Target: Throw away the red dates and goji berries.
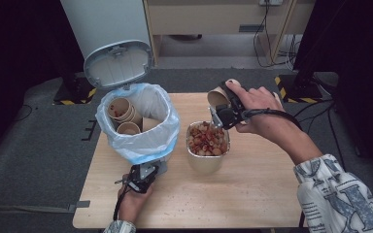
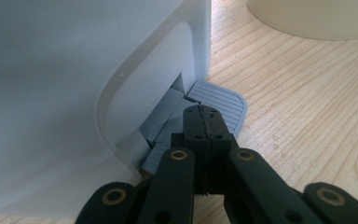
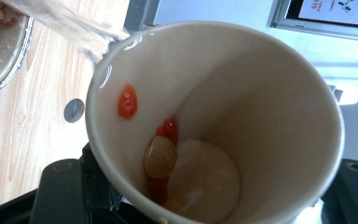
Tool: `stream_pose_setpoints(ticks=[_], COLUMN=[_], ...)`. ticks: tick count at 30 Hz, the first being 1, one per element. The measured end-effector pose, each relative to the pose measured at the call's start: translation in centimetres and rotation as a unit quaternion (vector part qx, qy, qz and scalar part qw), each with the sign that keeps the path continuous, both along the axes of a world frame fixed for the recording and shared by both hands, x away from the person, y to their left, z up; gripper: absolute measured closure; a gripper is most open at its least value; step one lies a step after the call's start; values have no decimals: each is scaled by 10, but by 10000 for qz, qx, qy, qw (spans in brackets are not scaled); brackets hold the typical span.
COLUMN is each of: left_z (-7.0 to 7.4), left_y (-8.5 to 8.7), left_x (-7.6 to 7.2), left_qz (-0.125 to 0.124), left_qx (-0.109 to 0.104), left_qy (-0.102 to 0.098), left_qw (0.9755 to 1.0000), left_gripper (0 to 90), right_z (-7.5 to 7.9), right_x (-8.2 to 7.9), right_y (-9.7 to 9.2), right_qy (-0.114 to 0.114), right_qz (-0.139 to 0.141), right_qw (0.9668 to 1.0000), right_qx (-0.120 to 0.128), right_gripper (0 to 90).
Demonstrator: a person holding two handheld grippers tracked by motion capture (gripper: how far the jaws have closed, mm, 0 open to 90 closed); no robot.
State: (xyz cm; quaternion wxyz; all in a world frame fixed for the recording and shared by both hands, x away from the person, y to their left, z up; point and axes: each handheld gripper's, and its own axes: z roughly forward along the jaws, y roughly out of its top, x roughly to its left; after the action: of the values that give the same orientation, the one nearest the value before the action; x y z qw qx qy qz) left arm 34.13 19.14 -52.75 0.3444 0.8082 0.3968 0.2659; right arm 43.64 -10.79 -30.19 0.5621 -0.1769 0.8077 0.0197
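- The pedal bin (image 1: pixel 141 141) is taken as the landmark: it stands on the left half of the desk (image 1: pixel 252 194), lined with a plastic bag, and used paper cups are seen inside it.
- The bin's lid (image 1: pixel 118 64) is held up, judged because the grey pedal (image 2: pixel 216 105) at the bin's foot is pressed down by the left gripper (image 2: pixel 204 116), whose jaws are closed together with nothing between them.
- To the right of the bin, just beside it, a foil tray (image 1: pixel 208 145) of red and pale leftovers is placed.
- Above the tray's far edge, the paper cup (image 3: pixel 214 126) is clamped by its wall in the right gripper (image 1: pixel 222 115) and tipped towards the tray, apparently so that scraps are emptied before the cup is binned.
- A few scraps are seen clinging inside the cup.
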Motion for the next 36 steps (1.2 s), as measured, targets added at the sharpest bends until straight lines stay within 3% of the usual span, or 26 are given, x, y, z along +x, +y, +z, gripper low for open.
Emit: stream_pose_setpoints(ticks=[26, 36], left_z=[0, 0], left_y=[0, 0], left_x=[0, 0], left_qz=[-4, -10], left_qx=[-5, -5], left_qy=[-3, 12], left_qw=[10000, 10000], left_gripper=[897, 897], right_z=[5, 20], right_x=[-3, -8], right_y=[-3, 3], right_qy=[-73, -595], right_qz=[-3, 65], right_qw=[9999, 9979], right_qx=[72, -257], right_gripper=[298, 299])
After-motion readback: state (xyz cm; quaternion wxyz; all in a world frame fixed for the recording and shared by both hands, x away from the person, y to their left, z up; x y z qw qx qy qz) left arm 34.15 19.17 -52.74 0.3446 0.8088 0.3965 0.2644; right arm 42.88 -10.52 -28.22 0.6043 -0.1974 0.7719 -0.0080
